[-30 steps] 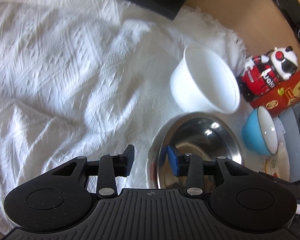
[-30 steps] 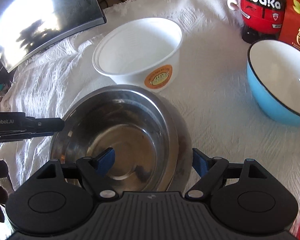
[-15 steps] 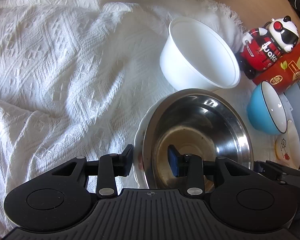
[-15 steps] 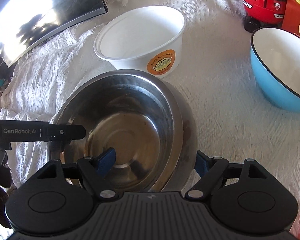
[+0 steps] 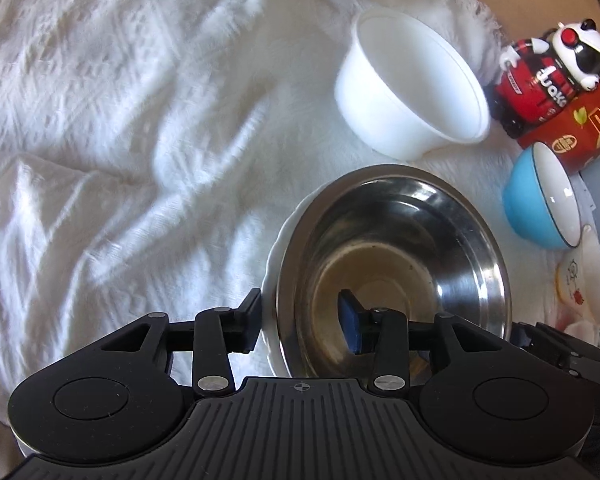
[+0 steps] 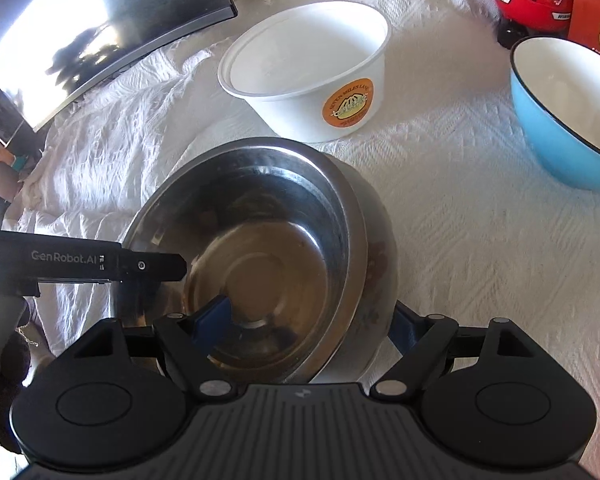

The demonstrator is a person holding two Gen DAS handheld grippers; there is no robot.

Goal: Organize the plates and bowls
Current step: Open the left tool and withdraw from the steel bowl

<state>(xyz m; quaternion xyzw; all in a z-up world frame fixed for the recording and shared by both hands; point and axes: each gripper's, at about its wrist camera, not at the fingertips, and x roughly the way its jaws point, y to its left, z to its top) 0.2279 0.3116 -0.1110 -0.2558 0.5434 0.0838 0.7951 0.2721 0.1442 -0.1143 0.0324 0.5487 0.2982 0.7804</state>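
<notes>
Since a second ago, left gripper (image 5: 300, 326) has shifted further over the steel bowl (image 5: 396, 264); its jaws, just opening, straddle the near-left rim with the white plate (image 5: 272, 280) beneath. Right gripper (image 6: 312, 326) straddles the opposite rim, jaws apart, on the white-clothed counter (image 6: 460, 216).

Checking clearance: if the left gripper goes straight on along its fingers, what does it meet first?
Probably the steel bowl: the left gripper straddles its near rim and that of the white plate under it, so the rims likely meet the gripper throat first; depth is unclear.
</notes>
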